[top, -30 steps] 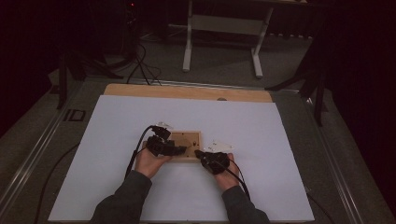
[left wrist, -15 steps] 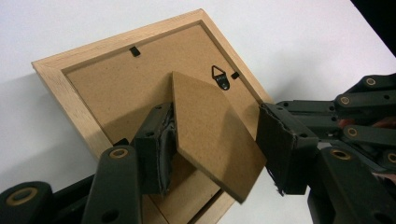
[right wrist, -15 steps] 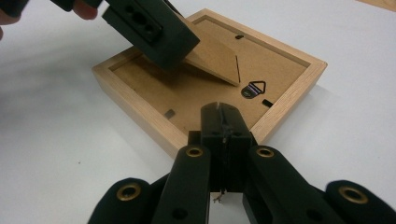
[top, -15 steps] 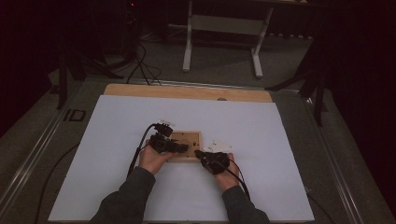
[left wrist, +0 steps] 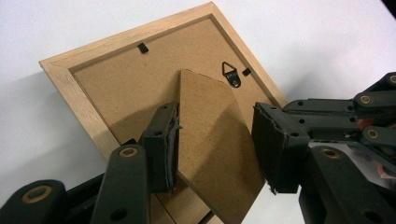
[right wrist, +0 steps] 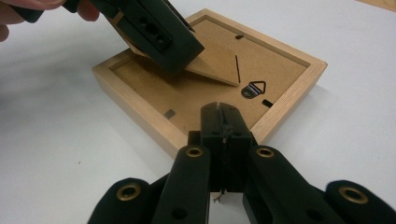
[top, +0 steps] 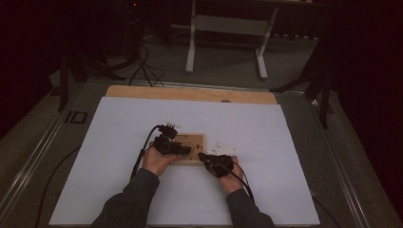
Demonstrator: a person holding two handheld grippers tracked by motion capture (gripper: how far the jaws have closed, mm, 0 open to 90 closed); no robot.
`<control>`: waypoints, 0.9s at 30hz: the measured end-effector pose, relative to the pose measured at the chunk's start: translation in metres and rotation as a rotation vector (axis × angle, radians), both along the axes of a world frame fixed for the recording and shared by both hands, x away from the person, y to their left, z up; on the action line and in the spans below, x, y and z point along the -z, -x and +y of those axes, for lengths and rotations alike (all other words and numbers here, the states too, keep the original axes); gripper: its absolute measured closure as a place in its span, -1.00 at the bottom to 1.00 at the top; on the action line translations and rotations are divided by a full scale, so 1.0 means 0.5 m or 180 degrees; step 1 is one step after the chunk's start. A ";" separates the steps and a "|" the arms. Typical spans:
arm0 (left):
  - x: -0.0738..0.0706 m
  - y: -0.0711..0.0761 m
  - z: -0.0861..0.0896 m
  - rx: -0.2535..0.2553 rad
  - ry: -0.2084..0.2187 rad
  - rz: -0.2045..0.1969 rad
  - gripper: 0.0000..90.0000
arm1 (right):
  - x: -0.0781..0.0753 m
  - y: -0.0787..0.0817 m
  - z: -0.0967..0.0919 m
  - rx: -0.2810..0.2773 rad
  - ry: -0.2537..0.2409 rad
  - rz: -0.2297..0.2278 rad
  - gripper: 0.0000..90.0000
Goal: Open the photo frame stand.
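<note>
Left gripper view: tongs (left wrist: pixel 217 144) astride frame stand (left wrist: pixel 215 140)

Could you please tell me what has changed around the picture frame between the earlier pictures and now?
The left gripper has just been closing its jaws around the frame's cardboard stand flap, which lies between them; one pad touches it, the other stands apart. The left hand shifted only slightly. The right gripper stayed shut at the edge of the wooden picture frame, which kept lying face down on the white sheet.
</note>
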State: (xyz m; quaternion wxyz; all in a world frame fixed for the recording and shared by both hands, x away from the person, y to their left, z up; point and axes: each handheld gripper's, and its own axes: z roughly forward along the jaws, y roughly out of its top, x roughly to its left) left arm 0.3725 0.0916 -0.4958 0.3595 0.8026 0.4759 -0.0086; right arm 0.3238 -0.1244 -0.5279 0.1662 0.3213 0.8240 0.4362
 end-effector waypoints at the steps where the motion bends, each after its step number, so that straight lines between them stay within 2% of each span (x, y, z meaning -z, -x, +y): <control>1: 0.000 0.000 0.000 0.0008 -0.0007 0.0006 0.16 | 0.000 0.000 0.000 0.0001 -0.0002 0.0002 0.99; 7: 0.002 -0.001 -0.005 0.0040 -0.0038 0.0025 0.15 | 0.000 0.000 0.000 0.0003 -0.0003 0.0005 0.99; 14: 0.002 0.002 -0.011 0.0078 -0.0181 -0.0046 0.18 | -0.001 0.000 0.001 -0.0001 0.0018 -0.0006 0.98; 16: 0.001 0.004 -0.012 0.0083 -0.0207 -0.0065 0.18 | -0.003 0.001 0.001 -0.0008 0.0035 -0.0006 0.92; 21: -0.001 0.010 -0.017 0.0099 -0.0276 -0.0152 0.18 | -0.010 0.001 -0.004 -0.0021 0.0055 0.0010 0.81; 27: -0.006 0.020 -0.023 0.0136 -0.0370 -0.0278 0.18 | -0.017 -0.002 -0.014 0.0047 0.0022 0.0020 0.74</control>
